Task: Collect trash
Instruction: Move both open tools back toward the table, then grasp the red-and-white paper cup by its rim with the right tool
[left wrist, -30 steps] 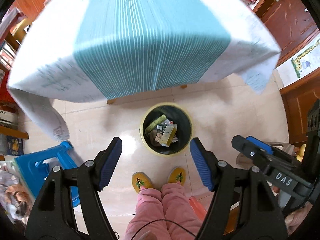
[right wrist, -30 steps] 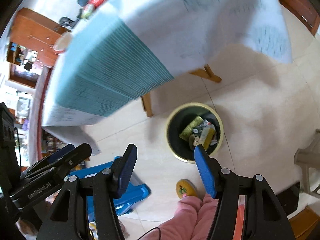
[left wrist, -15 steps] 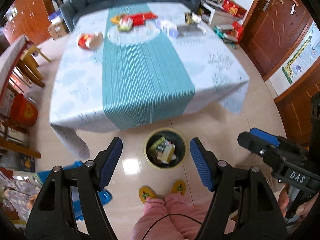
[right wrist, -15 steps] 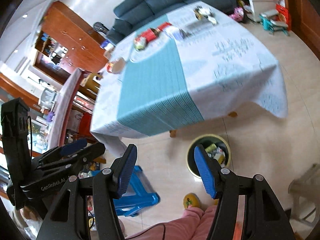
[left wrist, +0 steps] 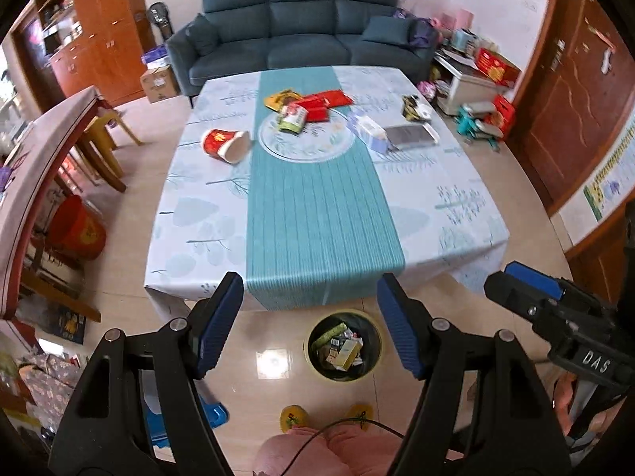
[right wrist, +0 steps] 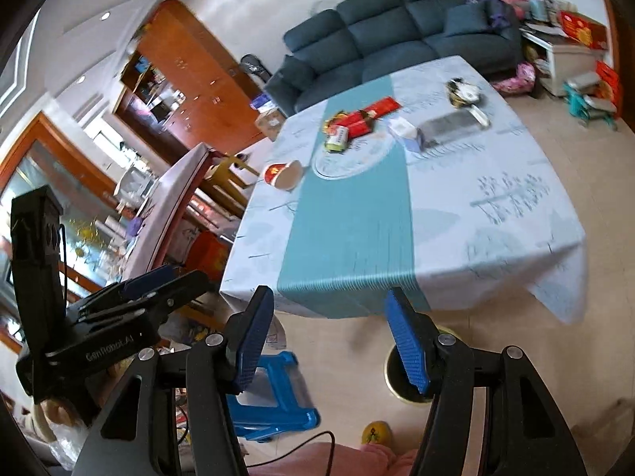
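On the far half of the table (left wrist: 456,214), which is draped in a pale leaf-print cloth with a teal striped runner, the trash I am after now sits in plain sight: a tipped-over red paper cup (left wrist: 225,144) to the left of the runner, a cluster of red and yellow snack wrappers (left wrist: 309,107) on and behind the round printed mat, and a small dark wrapper pile (left wrist: 412,106) near the right edge. Directly below me the round black bin with a yellow rim (left wrist: 343,345) stands on the tiled floor just in front of the table, already holding several boxes and wrappers. A second ago that bin filled the middle of both views and the table edge loomed as a blur; since then both of my grippers have lifted and tipped forward, so the bin has shrunk to the lower part of the frame and the whole tabletop has come into view. My left gripper (left wrist: 309,325) is released, jaws wide with nothing between them, and my right gripper (right wrist: 329,341) is likewise spread and empty. I read this as one drop-off finished and the next fetch starting. From the right wrist view the cup (right wrist: 282,174) looks like the nearest piece. A blue plastic stool (right wrist: 274,396) stands by my left, clear of the path to the table.
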Available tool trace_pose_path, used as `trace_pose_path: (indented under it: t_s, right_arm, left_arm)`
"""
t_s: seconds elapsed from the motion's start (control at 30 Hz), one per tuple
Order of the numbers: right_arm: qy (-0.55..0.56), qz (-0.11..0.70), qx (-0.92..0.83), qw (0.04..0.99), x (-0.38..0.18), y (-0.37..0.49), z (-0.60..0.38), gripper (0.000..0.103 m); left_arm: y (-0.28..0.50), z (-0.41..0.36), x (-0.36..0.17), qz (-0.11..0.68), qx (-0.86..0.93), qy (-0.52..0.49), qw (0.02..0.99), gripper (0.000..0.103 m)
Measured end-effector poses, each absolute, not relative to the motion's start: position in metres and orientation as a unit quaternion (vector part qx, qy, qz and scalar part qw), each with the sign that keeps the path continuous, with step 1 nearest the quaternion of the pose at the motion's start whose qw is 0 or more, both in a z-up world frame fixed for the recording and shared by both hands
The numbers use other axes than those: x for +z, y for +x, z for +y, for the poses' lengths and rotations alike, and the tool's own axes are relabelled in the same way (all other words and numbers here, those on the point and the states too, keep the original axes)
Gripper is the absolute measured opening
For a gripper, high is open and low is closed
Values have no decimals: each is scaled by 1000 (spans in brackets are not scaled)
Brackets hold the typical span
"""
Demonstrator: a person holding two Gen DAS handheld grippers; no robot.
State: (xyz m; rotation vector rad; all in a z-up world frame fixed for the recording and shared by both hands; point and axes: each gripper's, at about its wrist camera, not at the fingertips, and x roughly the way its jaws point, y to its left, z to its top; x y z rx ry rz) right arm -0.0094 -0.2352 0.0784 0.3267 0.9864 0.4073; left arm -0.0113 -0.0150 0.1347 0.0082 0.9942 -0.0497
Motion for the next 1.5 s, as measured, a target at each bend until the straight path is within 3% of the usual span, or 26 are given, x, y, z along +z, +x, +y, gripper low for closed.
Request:
trace_pose_path:
  t_s: [0.27, 0.53, 0.87, 1.0, 1.1, 1.5]
  right_arm:
    - [143, 468, 215, 845, 71, 32, -204, 61]
    - [144, 472, 192, 848, 45, 110, -150, 60]
    - [279, 532, 126, 790, -50, 233, -46, 60]
    - [348, 552, 115, 749, -96, 266, -2, 60]
    - [386, 558, 113, 726, -124, 288, 27, 60]
    - [521, 490, 27, 699, -181, 363, 62, 60]
  left_arm:
    - [26, 17, 130, 476, -5, 13, 879, 65]
    - [107, 81, 93, 489, -28, 98, 866, 65]
    - [252, 181, 46, 493, -93, 166, 849, 65]
    - [306, 204, 19, 496, -105, 199, 839, 53]
    - [333, 216, 2, 498, -112, 207, 834, 51]
    - [378, 242, -45, 536, -134, 170, 816, 51]
